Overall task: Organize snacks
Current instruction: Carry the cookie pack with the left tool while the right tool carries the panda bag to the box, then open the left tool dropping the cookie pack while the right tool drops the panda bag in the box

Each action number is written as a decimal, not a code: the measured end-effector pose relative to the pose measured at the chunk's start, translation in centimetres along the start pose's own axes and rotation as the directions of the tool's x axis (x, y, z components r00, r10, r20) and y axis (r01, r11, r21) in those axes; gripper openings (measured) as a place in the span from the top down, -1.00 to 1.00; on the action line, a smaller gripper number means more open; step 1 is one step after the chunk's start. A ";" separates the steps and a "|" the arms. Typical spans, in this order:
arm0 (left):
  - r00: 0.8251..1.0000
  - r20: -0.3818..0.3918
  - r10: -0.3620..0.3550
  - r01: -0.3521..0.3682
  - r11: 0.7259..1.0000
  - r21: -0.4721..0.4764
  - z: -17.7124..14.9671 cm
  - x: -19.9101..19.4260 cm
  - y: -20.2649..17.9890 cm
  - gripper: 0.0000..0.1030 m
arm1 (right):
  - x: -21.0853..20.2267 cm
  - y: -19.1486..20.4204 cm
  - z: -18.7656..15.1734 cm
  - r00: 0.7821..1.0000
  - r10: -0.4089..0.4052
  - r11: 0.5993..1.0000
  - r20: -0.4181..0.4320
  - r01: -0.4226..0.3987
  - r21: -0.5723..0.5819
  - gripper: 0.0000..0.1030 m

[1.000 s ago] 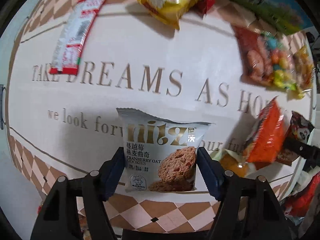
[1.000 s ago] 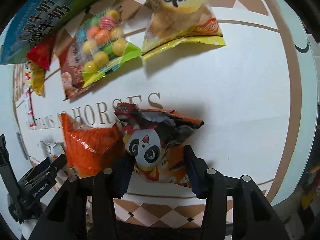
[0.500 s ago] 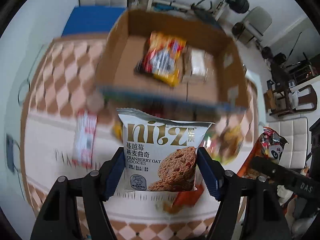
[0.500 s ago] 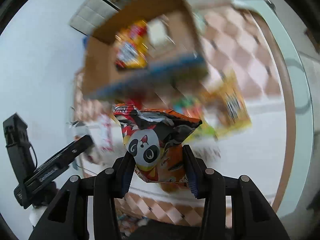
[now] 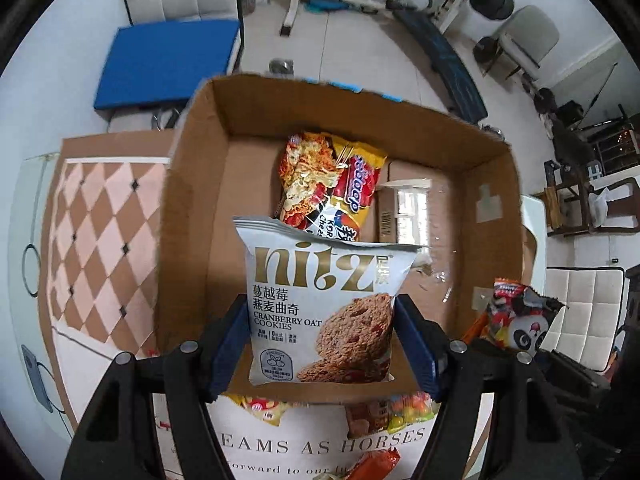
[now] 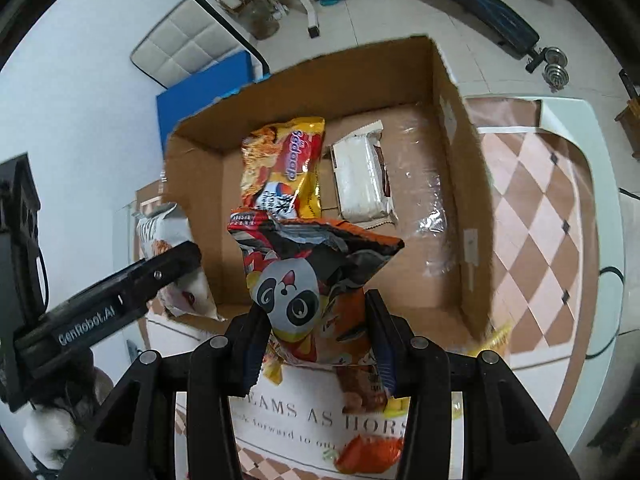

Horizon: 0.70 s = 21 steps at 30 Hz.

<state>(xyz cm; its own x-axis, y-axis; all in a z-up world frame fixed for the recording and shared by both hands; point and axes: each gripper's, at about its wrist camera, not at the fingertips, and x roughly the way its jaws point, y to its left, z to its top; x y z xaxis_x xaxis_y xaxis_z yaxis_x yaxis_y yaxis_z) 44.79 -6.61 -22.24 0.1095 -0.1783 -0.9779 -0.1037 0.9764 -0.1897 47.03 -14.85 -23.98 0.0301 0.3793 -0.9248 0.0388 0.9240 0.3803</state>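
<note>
My left gripper is shut on a white cranberry oat cookie bag and holds it upright over the near edge of an open cardboard box. My right gripper is shut on an orange panda snack bag, held above the box's near wall. Inside the box lie a yellow-red noodle packet and a white wrapped bar. The panda bag also shows at the right of the left wrist view, and the cookie bag at the left of the right wrist view.
Loose snack bags lie on the lettered tablecloth below the grippers: a candy bag, a yellow bag and an orange packet. Chairs, a blue mat and exercise gear stand on the floor beyond the table.
Both grippers lifted their bags off the tablecloth and swung up and forward to the cardboard box, which now fills both views.
</note>
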 end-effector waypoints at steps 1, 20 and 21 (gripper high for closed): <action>1.000 -0.027 -0.006 0.005 1.000 -0.010 0.6 1.1 0.3 -0.35 | 0.8 -0.1 0.5 1.000 -0.004 1.000 -0.010 0.004 0.004 0.05; 0.977 -0.215 -0.005 0.004 1.000 -0.006 0.6 8.2 2.6 -0.67 | 9.4 -0.5 1.7 0.977 -0.120 0.990 -0.173 0.106 -0.088 -0.79; 0.980 -0.199 -0.002 0.001 1.000 -0.004 0.6 7.9 2.7 -0.67 | 9.3 -0.4 1.6 0.977 -0.135 0.988 -0.168 0.120 -0.095 -0.79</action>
<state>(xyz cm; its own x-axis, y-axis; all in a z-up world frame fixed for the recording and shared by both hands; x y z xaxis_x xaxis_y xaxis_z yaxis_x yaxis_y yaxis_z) 45.95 -5.34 -30.37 -0.0896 -0.2012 -0.9754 -0.1074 0.9756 -0.1914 48.94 -11.79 -32.72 -0.1432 0.2540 -0.9565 -0.0527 0.9632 0.2637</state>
